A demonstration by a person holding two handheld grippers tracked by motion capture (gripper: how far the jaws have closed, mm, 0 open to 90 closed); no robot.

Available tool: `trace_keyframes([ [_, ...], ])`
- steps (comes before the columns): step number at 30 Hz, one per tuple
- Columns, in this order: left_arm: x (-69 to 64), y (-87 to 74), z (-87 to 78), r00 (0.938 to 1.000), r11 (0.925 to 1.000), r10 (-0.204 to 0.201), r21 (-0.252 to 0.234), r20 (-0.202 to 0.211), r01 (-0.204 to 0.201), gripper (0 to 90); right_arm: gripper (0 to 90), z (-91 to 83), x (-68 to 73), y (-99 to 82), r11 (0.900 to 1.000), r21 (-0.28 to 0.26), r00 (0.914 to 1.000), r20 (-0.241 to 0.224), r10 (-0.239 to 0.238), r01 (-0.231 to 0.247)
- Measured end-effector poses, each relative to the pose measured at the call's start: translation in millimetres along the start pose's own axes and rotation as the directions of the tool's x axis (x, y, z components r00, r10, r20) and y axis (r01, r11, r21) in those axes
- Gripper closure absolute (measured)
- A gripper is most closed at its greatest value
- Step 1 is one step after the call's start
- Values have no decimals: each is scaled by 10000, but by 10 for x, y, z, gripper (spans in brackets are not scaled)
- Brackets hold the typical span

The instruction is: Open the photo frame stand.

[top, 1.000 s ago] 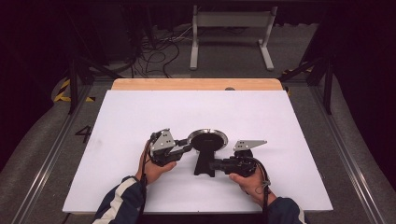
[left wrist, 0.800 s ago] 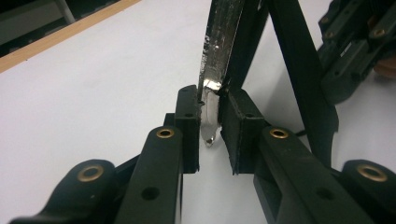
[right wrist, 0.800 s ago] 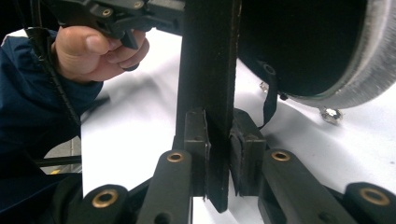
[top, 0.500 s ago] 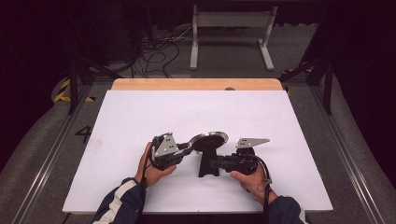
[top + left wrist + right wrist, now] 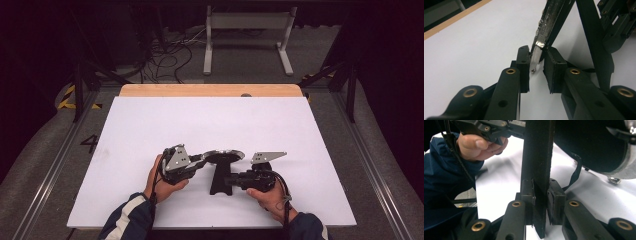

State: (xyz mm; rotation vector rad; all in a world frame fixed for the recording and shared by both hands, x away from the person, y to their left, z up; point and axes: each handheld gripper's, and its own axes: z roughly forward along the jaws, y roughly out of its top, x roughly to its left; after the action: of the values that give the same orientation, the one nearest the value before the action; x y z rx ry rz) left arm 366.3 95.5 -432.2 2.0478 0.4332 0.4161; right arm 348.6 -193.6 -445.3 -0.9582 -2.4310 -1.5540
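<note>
Pan [image 5: 225,156]: left claw [image 5: 536,63] pinches rim, right claw [image 5: 540,195] clamps black handle [image 5: 537,157].

Both forearms reach in over the near edge, the left hand-held gripper [image 5: 200,161] and the right hand-held gripper [image 5: 231,180] pointing inward, jaws clamped.

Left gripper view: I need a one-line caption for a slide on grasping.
The left gripper closes its jaws on the silvery rim of a pan above the white table.
</note>
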Motion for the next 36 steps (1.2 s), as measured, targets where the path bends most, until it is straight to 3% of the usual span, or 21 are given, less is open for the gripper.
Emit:
trace_keyframes([
  [3,6,0,18,9999,10000,-77,12,-133,77,705,792,13,9,-5,10000,52,10000,6,-11,11],
  [4,19,-7,47,9999,9999,-104,3,54,104,668,795,26,17,-8,9999,117,10000,17,-31,30],
  [6,18,-9,67,9999,9999,-96,33,29,96,656,796,29,19,-10,9998,166,10000,17,-80,79],
  [7,28,-5,91,9998,9999,-144,41,-100,144,565,796,31,26,-9,9998,161,9999,36,-109,109],
  [9,41,-3,103,9996,9997,-254,-16,-75,254,535,796,30,24,-9,9998,165,9999,34,-115,114],
  [10,63,4,123,9992,9993,-380,-67,130,381,469,796,28,20,-12,9999,150,10000,11,-81,81],
  [13,79,25,158,9993,9994,-351,63,122,350,382,796,28,22,-12,9998,157,9999,16,-99,99],
  [14,96,42,182,9989,9989,-474,72,34,473,382,796,28,22,-12,9998,157,9999,16,-99,99],
  [15,111,49,192,9979,9979,-642,-26,129,642,324,796,28,20,-12,9998,162,9999,5,-100,100],
  [19,102,64,252,9964,9991,-401,151,746,391,349,796,28,26,-9,9998,172,9999,40,-142,141],
  [24,63,63,298,9942,9986,-40,524,1073,-17,584,795,27,28,-7,9997,187,9998,67,-168,167],
  [25,56,51,327,9974,9956,-5,936,720,-62,621,795,27,32,-8,9997,186,9998,79,-155,154],
  [28,71,27,330,9967,9962,-151,864,801,82,669,794,28,42,-10,9998,180,9998,131,-123,120],
  [30,55,29,326,9975,9956,27,935,709,-93,679,794,29,49,-8,9996,220,9998,127,-168,165],
  [31,35,44,329,9984,9946,267,994,489,-315,684,791,24,48,-2,9995,200,9995,210,-241,237],
  [34,22,50,337,9988,9946,351,968,342,-383,689,785,0,30,8,9998,98,9994,282,-192,189],
  [36,2,65,344,9988,9931,491,1066,8,-489,688,780,-10,23,14,9998,48,9992,358,-178,176],
])
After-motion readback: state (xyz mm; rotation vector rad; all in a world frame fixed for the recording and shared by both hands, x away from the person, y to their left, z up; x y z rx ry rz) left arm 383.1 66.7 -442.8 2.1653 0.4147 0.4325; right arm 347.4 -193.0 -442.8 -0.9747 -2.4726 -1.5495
